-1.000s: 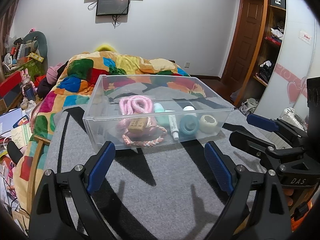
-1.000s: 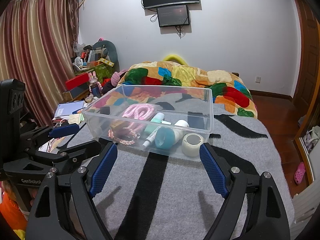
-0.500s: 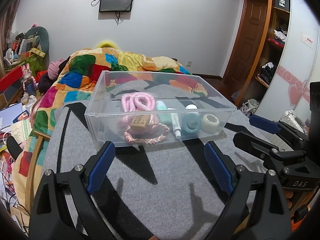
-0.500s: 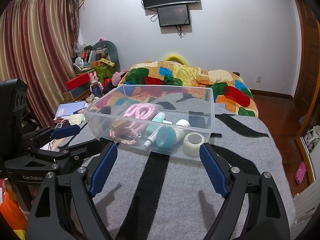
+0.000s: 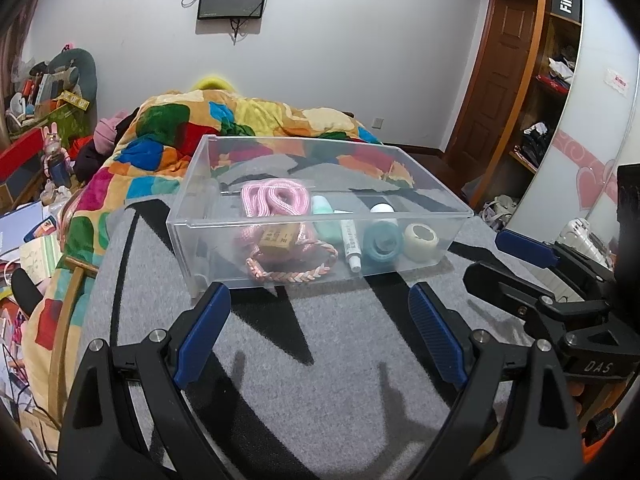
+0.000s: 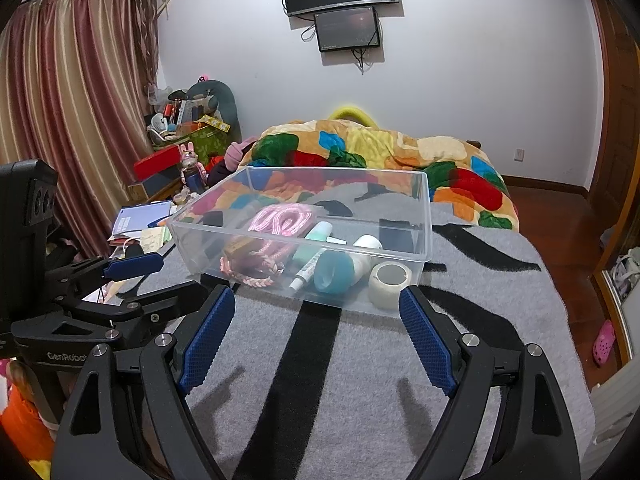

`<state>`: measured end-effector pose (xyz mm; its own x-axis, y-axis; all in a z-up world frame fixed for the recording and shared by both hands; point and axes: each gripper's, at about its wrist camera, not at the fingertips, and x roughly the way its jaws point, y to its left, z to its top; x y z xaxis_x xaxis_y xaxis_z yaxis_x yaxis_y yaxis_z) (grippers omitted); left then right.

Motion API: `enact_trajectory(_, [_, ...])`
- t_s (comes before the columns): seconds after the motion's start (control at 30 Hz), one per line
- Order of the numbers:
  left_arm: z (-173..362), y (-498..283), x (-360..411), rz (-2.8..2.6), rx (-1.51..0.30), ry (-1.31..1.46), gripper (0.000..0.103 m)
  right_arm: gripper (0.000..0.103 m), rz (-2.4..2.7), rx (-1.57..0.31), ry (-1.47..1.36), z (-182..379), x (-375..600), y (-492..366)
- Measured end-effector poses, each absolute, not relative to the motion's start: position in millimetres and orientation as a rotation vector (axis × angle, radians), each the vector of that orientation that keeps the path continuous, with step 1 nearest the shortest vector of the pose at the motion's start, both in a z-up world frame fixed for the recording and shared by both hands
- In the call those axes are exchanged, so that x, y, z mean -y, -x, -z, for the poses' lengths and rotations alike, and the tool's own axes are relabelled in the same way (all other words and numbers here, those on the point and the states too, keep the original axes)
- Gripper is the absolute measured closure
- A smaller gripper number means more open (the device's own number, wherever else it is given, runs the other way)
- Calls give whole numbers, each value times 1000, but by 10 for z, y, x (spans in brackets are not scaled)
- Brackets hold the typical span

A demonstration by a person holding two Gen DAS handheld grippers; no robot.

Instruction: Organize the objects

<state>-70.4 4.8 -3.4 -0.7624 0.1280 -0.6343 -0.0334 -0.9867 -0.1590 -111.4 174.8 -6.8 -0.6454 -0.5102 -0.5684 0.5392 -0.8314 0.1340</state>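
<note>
1. Bedroom setting: grey felt-like blanket (image 6: 360, 380) with broad black stripes covers the bed; white wall behind.
2. Left gripper (image 5: 316, 332): jaws spread wide, nothing between them; ribbed blue pads (image 5: 202, 338) on black plastic arms, above the blanket just short of the bin.
3. Right gripper (image 6: 316, 340): likewise wide apart and empty; knurled blue pads (image 6: 428, 344).
4. Clear plastic bin (image 5: 188, 224), rectangular, rigid, thin-walled with a lipped rim, sits on the blanket ahead of both grippers.
5. Inside the bin: coiled pink rope (image 5: 276, 200), woven texture; braided pink cord (image 5: 292, 274) in a loop; small tan block (image 5: 278, 238); slim white tube (image 5: 351, 246); teal cylindrical bottle (image 5: 382, 242); translucent tape roll (image 5: 420, 242), ring-shaped, at the right end.
6. Beyond the bin: plush patchwork quilt (image 6: 360, 148), crumpled, multicoloured. Pleated curtains (image 6: 60, 100) at left.
</note>
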Motion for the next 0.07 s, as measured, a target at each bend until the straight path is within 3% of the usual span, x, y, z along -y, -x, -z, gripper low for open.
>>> enact_trajectory(0.07, [22, 697, -60, -2862, 202, 1042, 11, 21, 2417, -58, -820, 78, -1754, 1123])
